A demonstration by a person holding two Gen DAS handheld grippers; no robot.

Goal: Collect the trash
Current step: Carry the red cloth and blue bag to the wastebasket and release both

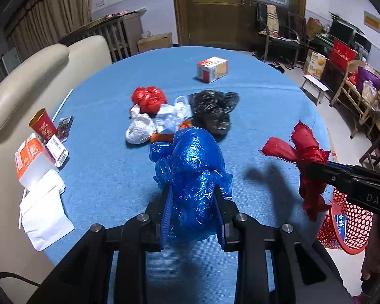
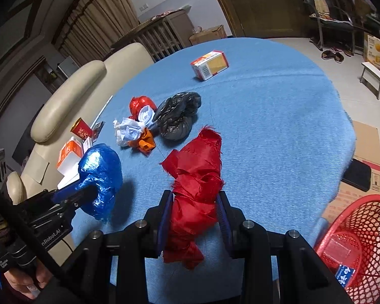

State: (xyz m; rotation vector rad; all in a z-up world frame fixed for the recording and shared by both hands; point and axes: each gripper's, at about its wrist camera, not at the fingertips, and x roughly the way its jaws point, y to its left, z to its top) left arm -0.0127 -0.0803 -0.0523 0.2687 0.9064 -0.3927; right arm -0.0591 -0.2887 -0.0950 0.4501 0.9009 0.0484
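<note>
Left wrist view, far left: cream sofa (image 1: 25,76) beside blue-clothed table (image 1: 266,116); red paper cup (image 1: 43,125), orange-and-white carton (image 1: 31,158) and white pouch (image 1: 44,217) lying at the table's near-left edge.
Table middle: heap of crumpled bags, red bag (image 1: 149,97), white bags (image 1: 152,124), black bag (image 1: 212,112), touching one another; small box (image 1: 212,69) well apart, farther back.
Left gripper (image 1: 193,202): clamped on blue plastic bag (image 1: 190,167), pads pressing both sides, bag lifted clear of the cloth.
Right gripper (image 2: 195,215): clamped on red cloth bundle (image 2: 196,174), bundle hanging between the pads, above the table.
Far right: red mesh basket (image 2: 362,230), below the table edge, just beside the right gripper; some packaging already inside.
Step in hand: both pieces of trash picked up and carried; drop-off not yet done.
Next move: likely swing each load over the basket mouth, then part the jaws; blue bag has farther to travel, across the right gripper's path, so taking turns seems wise.
Only in right wrist view: basket interior, orange scrap (image 2: 145,140) in the heap, cardboard (image 2: 364,152) on the floor.
Only in left wrist view: full white pouch.
</note>
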